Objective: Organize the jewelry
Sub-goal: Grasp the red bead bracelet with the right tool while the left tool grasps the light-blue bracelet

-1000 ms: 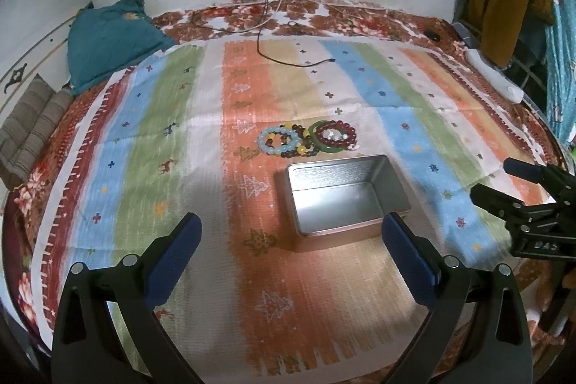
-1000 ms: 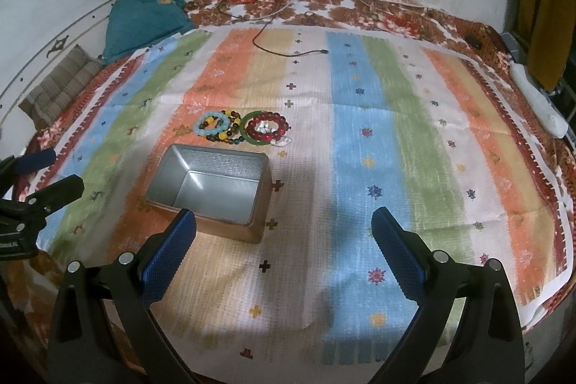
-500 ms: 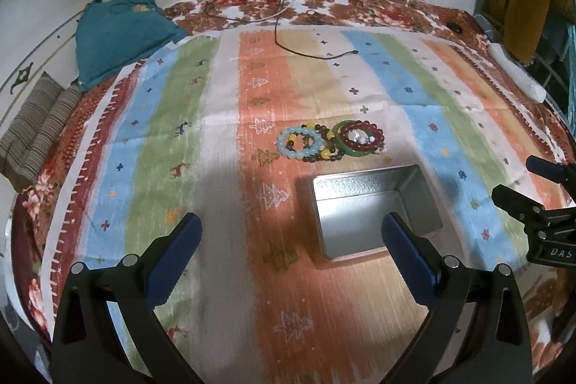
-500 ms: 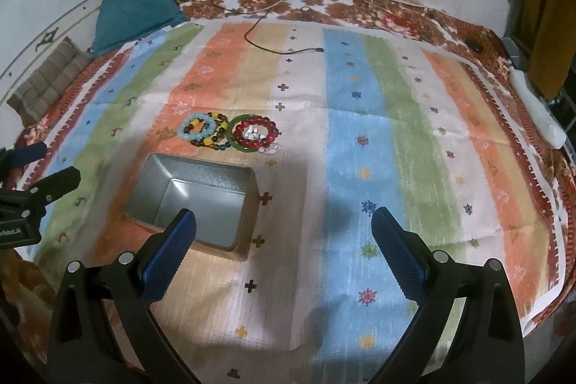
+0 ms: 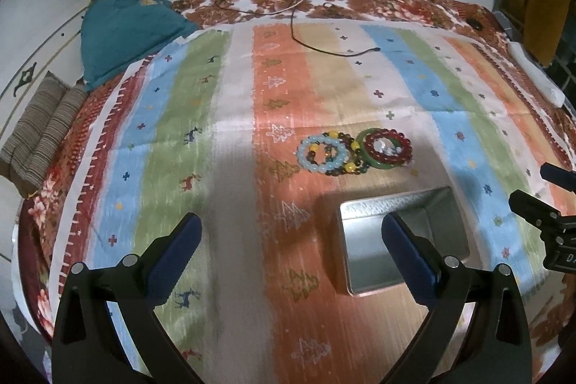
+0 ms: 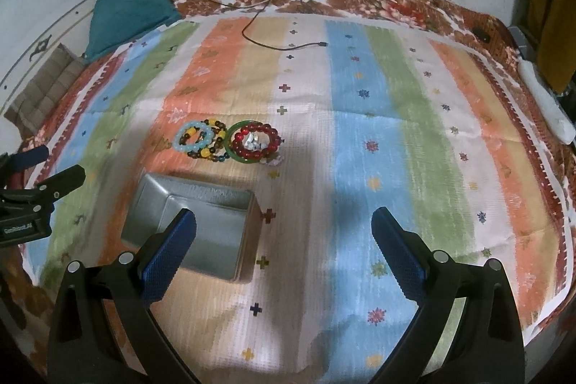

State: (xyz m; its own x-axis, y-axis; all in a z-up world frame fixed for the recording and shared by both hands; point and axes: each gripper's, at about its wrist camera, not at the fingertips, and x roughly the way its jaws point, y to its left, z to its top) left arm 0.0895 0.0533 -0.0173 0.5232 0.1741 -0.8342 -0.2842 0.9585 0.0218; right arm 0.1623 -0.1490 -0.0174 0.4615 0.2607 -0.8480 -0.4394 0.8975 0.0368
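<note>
**Both grippers wide apart above the striped cloth as the view slid left of the tin**

The left gripper [image 5: 289, 234] hung over the striped cloth [image 5: 230, 117] with its blue-padded fingers spread wide and nothing between them. Compared with a second earlier, its view had shifted leftward: the metal tin [image 5: 367, 251], which had sat near the middle between the fingers, now lay toward the right, with the right-hand finger [image 5: 410, 258] crossing in front of its open top. The pile of bracelets [image 5: 354, 152] had likewise moved right of centre in that view and looked closer.

The bracelets lay on the cloth just beyond the tin's far edge, apart from it: a pale blue beaded bracelet [image 5: 322, 153] on the left, a dark one with yellow beads [image 5: 351, 164] under and beside it, and a red beaded bracelet [image 5: 388, 146] resting on a green bangle [image 5: 374, 162] at the right. The tin held nothing that could be seen.

The right gripper [image 6: 282, 240] was also fully spread and empty-handed over the cloth. In its view the tin [image 6: 216, 211] sat lower left, partly behind the left-hand finger [image 6: 169, 254], and the bracelet pile [image 6: 226, 141] lay just past it; both had drifted a little toward the centre compared with half a second before. Each gripper showed at the edge of the other's view, well apart from the tin.

A teal cushion [image 5: 126, 27] rested at the far left corner, and a black cable [image 5: 324, 49] trailed onto the cloth from the wall.
</note>
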